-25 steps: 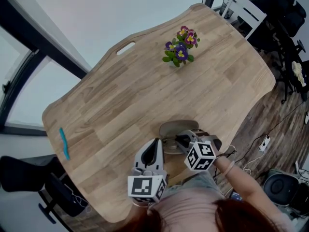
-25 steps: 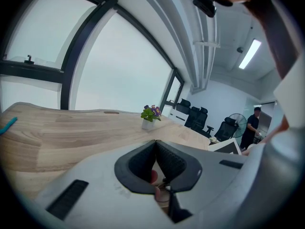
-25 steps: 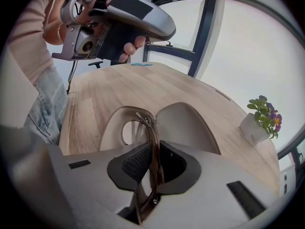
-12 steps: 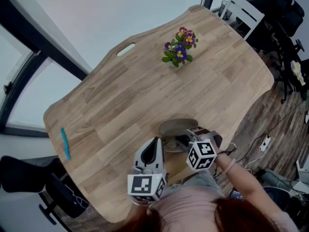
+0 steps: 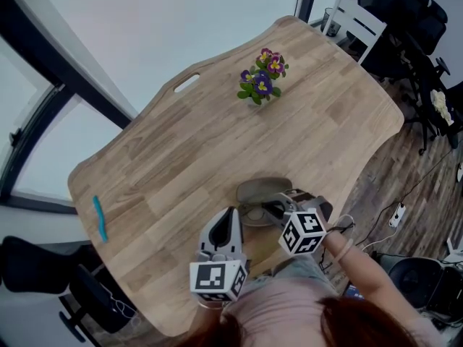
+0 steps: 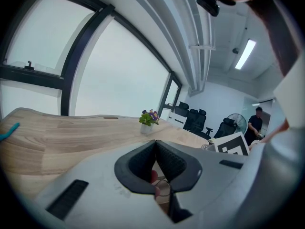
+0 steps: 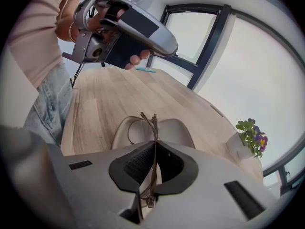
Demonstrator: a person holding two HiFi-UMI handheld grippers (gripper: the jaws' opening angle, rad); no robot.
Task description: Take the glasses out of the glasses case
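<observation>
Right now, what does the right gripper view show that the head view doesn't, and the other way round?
Only the right gripper view: the glasses, pinched edge-on in the right gripper, its jaws shut on the frame, above the open case.
Only the head view: the whole table, the floor and the office chairs beyond it.
Both: the case, the flowers, the teal stick at the far edge, and the left gripper.
</observation>
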